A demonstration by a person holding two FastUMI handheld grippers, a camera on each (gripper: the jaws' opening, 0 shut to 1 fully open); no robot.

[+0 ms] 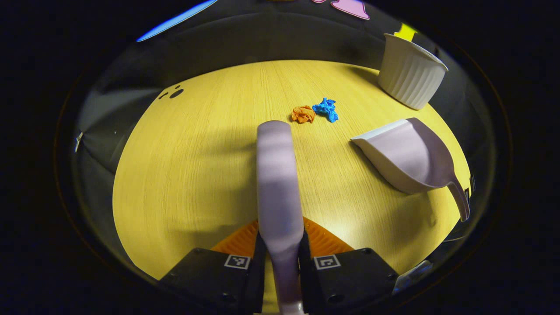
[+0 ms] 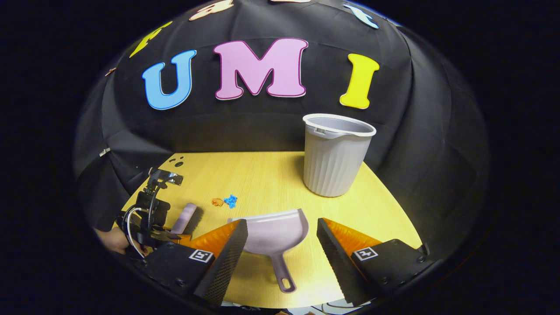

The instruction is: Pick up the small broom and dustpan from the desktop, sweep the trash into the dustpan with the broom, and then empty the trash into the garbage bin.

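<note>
My left gripper (image 1: 280, 247) is shut on the small pale broom (image 1: 276, 175), which points forward over the yellow table (image 1: 183, 175). Just beyond the broom's tip lie an orange paper scrap (image 1: 303, 114) and a blue one (image 1: 326, 109), side by side. To their right the pale dustpan (image 1: 407, 153) rests on the table. In the right gripper view my right gripper (image 2: 281, 224) is open above the dustpan (image 2: 275, 232), whose handle (image 2: 282, 275) points back between the fingers, untouched. Both scraps, orange (image 2: 217, 201) and blue (image 2: 230, 201), lie left of it. Farther left is the left gripper (image 2: 148, 218) with the broom (image 2: 183, 218).
A ribbed white garbage bin (image 2: 334, 157) stands upright at the back right of the table, behind the dustpan; it is the bin (image 1: 411, 72) at the upper right in the left gripper view. Small dark holes (image 1: 175, 92) mark the far left corner. A hand (image 2: 111, 240) holds the left gripper.
</note>
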